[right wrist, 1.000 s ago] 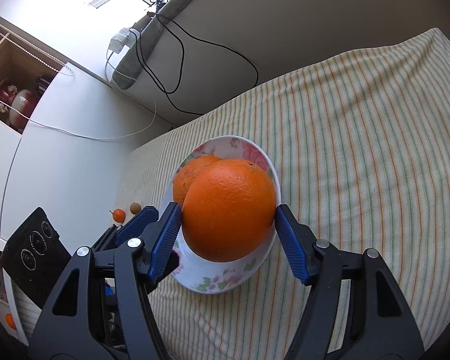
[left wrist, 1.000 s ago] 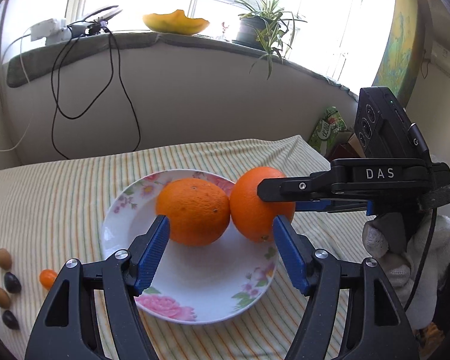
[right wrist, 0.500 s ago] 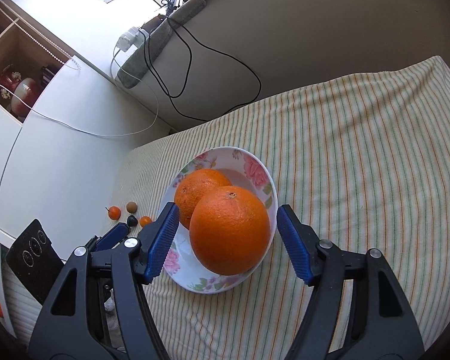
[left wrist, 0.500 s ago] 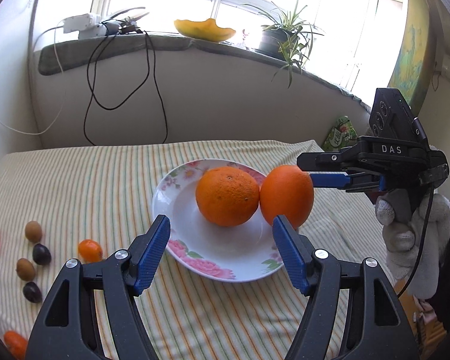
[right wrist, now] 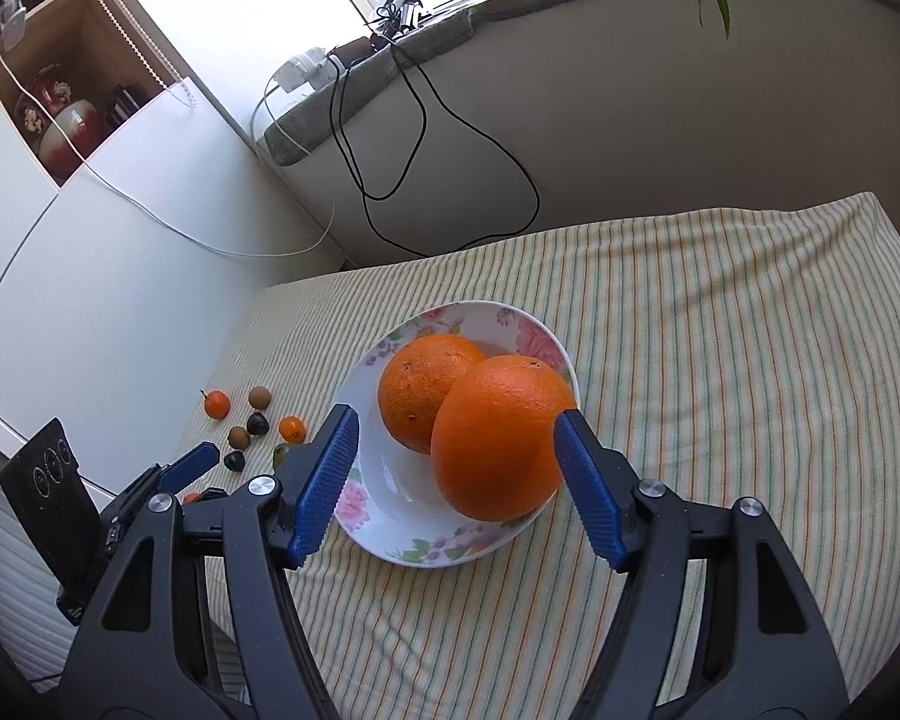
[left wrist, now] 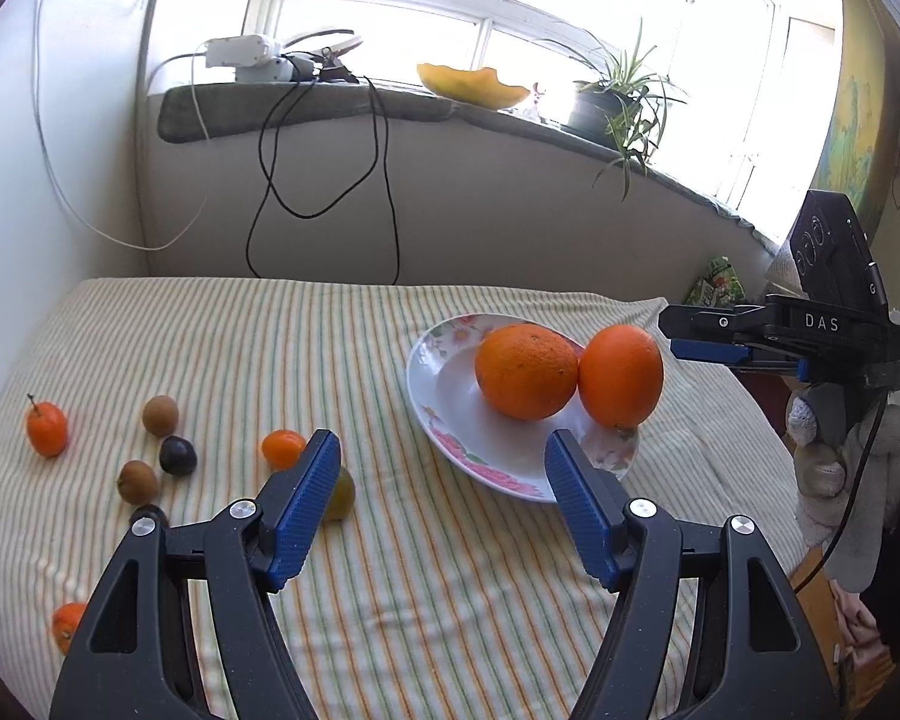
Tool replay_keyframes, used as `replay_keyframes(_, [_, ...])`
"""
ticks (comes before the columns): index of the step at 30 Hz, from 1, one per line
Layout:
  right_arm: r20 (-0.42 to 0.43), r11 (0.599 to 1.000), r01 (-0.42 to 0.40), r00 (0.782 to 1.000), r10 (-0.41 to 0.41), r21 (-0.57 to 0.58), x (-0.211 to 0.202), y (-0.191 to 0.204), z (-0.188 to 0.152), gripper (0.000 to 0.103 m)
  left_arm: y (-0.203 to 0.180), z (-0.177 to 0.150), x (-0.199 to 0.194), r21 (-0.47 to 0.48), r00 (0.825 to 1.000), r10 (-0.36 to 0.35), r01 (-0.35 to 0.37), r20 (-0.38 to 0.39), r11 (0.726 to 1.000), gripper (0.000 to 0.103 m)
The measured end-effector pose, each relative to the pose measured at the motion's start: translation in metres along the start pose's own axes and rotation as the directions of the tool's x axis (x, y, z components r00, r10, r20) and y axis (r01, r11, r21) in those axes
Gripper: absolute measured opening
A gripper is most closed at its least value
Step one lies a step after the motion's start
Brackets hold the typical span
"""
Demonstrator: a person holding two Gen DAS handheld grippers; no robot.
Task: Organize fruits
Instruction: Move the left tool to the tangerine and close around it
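Two large oranges lie side by side on a white floral plate [left wrist: 450, 414] on the striped cloth: one [left wrist: 525, 372] toward the middle, one [left wrist: 621, 375] at the right rim. My left gripper [left wrist: 441, 492] is open and empty, above the cloth in front of the plate. My right gripper [right wrist: 456, 468] is open and empty, drawn back from the nearer orange [right wrist: 495, 438]; the other orange [right wrist: 423, 387] lies behind it. The right gripper also shows in the left wrist view [left wrist: 708, 336], just right of the plate.
Several small fruits lie scattered on the cloth left of the plate: small orange ones [left wrist: 46, 429] [left wrist: 282, 447], brown ones [left wrist: 161, 415], dark ones [left wrist: 178, 456]. Black cables [left wrist: 384, 180] hang down the wall behind. The table edge drops off at the right.
My right gripper has opened, let go of the orange on the plate and pulled back. My left gripper has drawn back and swung left, bringing the small fruits into view.
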State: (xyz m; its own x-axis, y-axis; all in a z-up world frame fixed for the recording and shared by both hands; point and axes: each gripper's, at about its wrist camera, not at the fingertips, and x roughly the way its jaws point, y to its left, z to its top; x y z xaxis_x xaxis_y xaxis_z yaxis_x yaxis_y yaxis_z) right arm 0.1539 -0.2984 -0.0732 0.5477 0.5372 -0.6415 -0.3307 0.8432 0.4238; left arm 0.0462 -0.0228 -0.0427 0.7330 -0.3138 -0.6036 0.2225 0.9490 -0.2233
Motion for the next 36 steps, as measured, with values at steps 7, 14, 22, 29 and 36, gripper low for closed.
replay_keyframes(7, [0.025,0.997,-0.027,0.999,0.029,-0.075,0.000,0.024,-0.007,0.071,0.024,-0.011,-0.022,-0.038,0.998,0.066,-0.065,0.020,0.997,0.071])
replay_keyframes(14, [0.023,0.988,-0.036,0.999,0.040,-0.147,0.011,0.050,-0.018,0.071,0.045,-0.027,-0.039,-0.052,0.992,0.125,-0.124,0.022,0.991,0.071])
replay_keyframes(22, [0.011,0.961,-0.032,0.999,0.036,-0.275,0.024,0.090,-0.032,0.071,0.074,-0.045,-0.059,-0.113,0.983,0.184,-0.181,0.016,0.977,0.071])
replay_keyframes(29, [-0.034,0.934,-0.065,0.998,0.056,-0.350,0.042,0.121,-0.044,0.071,0.099,-0.062,-0.071,-0.164,0.969,0.246,-0.243,-0.003,0.956,0.069])
replay_keyframes(36, [-0.107,0.910,-0.097,0.993,0.058,-0.403,0.069,0.147,-0.057,0.059,0.124,-0.080,-0.069,-0.218,0.959,0.281,-0.285,-0.050,0.933,0.062])
